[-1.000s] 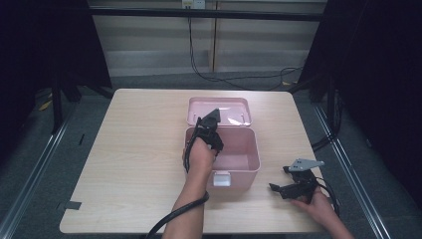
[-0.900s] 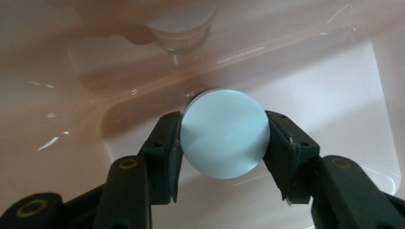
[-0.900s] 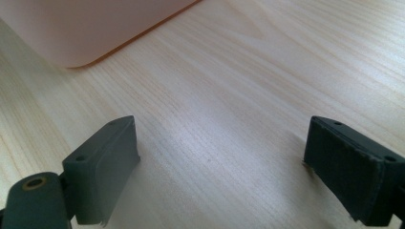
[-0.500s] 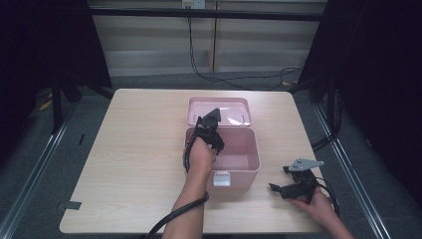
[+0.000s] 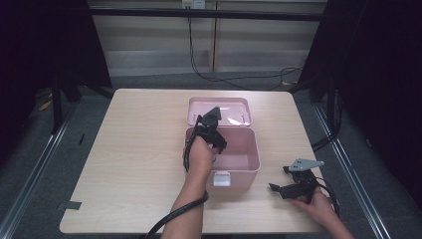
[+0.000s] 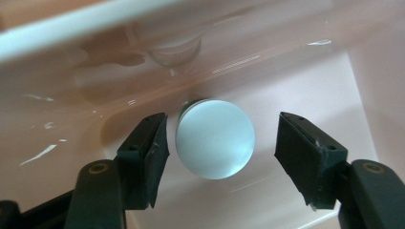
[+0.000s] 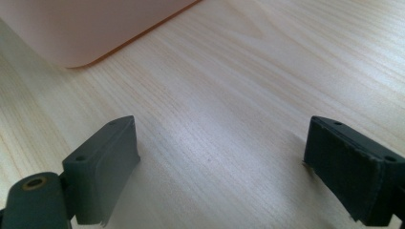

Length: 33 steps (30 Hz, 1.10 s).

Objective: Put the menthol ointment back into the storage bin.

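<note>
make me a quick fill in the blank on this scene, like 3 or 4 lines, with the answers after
1. The left gripper reaches into an open box whose colour is ____.
2. Between its open jaws sits a pale object whose outline is ____.
3. The right gripper rests over the wooden ____, jaws open.
4. The box's lid lies on the box's ____ side.

Missing words: pink; round; table; far

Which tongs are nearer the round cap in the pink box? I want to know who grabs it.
Left. The left tongs are inside the box, open around the cap. The right tongs rest on the table outside it.
</note>
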{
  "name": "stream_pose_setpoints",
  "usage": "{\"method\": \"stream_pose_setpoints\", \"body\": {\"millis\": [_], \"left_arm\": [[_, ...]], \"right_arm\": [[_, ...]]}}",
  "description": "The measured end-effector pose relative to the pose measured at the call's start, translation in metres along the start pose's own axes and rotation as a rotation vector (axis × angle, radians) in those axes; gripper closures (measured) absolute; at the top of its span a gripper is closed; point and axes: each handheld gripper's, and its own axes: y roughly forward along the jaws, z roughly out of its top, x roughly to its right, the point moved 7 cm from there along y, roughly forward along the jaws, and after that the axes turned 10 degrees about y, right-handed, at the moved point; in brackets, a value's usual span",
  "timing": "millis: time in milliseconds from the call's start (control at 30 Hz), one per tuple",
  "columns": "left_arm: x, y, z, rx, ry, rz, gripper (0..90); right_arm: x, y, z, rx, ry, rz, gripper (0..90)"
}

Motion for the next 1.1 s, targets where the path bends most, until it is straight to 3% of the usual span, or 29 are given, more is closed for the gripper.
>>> {"method": "stream_pose_setpoints", "body": {"millis": [333,800,1100], "left_arm": [[0.001,-0.006,-0.003,-0.032,0.017,-0.021,26.7],[-0.001,-0.019,-0.006,-0.014,0.031,-0.049,22.7],[0.006,-0.037,-0.005,-0.013,0.091,-0.071,22.1]], "right_arm": [[0.000,0.000,0.000,0.000,0.000,0.000,10.6],[0.000,0.000,0.000,0.000,0.000,0.000,10.5],[0.000,0.000,0.000,0.000,0.000,0.000,10.5]]}}
